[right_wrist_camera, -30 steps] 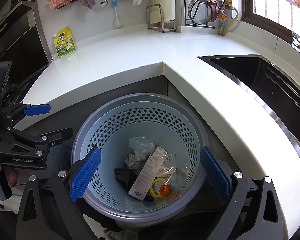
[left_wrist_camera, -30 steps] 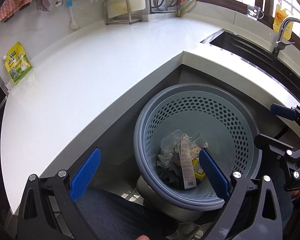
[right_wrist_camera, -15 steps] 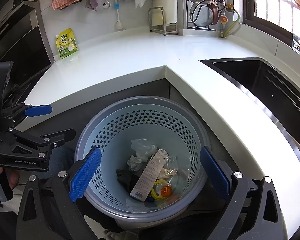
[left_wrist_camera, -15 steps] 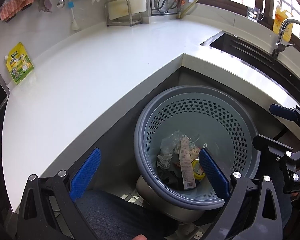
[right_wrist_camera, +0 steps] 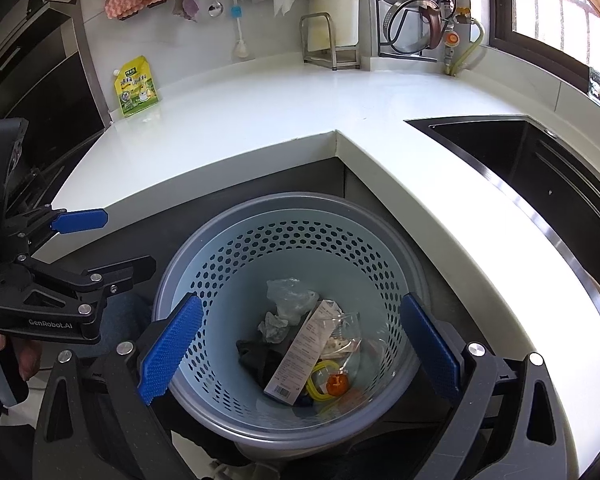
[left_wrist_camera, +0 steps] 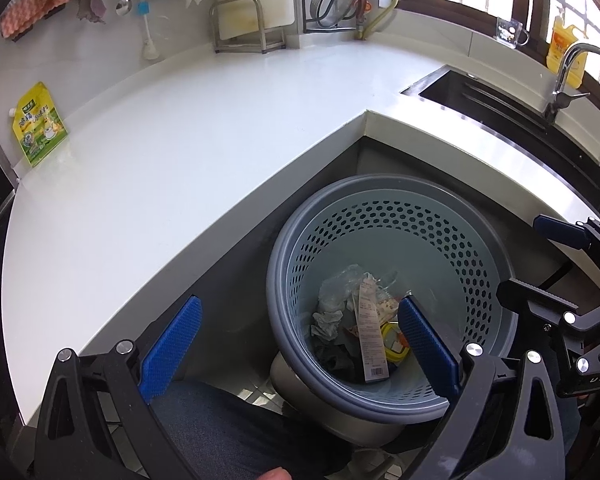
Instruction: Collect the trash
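1. Trash (right_wrist_camera: 300,344) lies heaped at the bottom of the perforated blue-grey bin (right_wrist_camera: 292,216), nearest of all, tucked on the floor into the inner corner of the counter: a crumpled clear bag, a long printed carton, a yellow ring and an orange piece.
2. Right gripper (right_wrist_camera: 298,350) hangs directly above the bin mouth, its blue pads spread wide with nothing between them. Left gripper (left_wrist_camera: 296,350) stands just beside the bin's left side, likewise spread wide and empty; one pad overlaps the rim in its own view.
3. Against the frames from a second ago, both cameras have crept slightly up and back: the bin sits a little lower in view and more of the rear wall shows. The heap in the bin looks unchanged, and neither gripper has taken anything up.
4. My judgement: the last drop is finished and the hands are lifting away to look for more.
5. Farther off, the white countertop (left_wrist_camera: 188,128) is bare across its middle. Only a yellow-green pouch (right_wrist_camera: 137,86) stands against the wall at its far left; whether it counts as trash I cannot tell.
6. Farthest, cloths and a spoon hang on the rail, and the dark sink (right_wrist_camera: 540,152) lies to the right.
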Demonstrator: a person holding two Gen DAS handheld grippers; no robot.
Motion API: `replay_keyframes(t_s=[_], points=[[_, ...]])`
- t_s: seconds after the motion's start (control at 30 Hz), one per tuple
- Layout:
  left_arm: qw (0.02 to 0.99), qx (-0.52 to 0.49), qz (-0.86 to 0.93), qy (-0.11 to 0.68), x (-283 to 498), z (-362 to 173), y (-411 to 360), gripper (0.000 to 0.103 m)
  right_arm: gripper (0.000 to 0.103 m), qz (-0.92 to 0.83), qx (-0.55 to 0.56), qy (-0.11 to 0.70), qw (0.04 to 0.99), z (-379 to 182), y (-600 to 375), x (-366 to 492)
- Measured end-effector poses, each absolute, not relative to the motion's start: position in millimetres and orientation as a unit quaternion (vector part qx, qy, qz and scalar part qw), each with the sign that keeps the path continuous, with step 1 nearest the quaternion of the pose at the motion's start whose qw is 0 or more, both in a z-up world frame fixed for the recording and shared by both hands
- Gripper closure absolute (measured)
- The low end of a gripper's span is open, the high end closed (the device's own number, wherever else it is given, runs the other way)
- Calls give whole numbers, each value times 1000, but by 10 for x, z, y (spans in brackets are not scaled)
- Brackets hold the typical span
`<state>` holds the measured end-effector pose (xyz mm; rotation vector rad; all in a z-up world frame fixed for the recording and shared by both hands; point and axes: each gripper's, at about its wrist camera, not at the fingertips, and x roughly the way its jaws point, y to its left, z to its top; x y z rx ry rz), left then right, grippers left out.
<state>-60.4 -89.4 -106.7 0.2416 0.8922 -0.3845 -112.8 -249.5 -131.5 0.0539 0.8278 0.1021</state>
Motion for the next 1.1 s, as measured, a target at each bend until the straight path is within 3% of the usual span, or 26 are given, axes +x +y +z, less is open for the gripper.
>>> replay_keyframes(t_s=[1.1], points=[[890, 125, -174, 403, -703, -879, -885, 7, 9, 52, 32, 398, 915, -1324, -2516, -1177]])
